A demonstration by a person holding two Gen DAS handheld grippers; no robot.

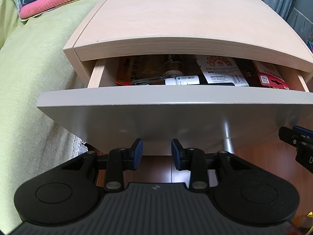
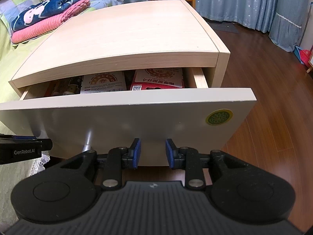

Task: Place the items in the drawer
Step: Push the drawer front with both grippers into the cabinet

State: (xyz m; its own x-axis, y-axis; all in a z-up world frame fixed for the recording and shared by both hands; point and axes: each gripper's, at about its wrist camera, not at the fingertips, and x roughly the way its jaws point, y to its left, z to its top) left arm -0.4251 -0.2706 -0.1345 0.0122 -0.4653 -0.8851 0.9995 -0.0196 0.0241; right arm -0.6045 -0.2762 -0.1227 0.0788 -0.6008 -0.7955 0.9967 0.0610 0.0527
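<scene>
Here both claws, left (image 1: 156,150) and right (image 2: 153,149), gape empty before the part-open drawer (image 2: 125,117), its front facing them

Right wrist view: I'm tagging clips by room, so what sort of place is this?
Most likely a bedroom. A bed with a yellow-green sheet carries folded pink and navy blankets, a pale wooden bedside cabinet stands right beside it, and blue star-patterned curtains hang to the wooden floor.

Soft indoor light is falling from above, leaving faint glare spots on the drawer front (image 2: 121,125). Shadow is darkening the drawer's inside. Fisheye bending is curving the edges; the corners are going black.
</scene>
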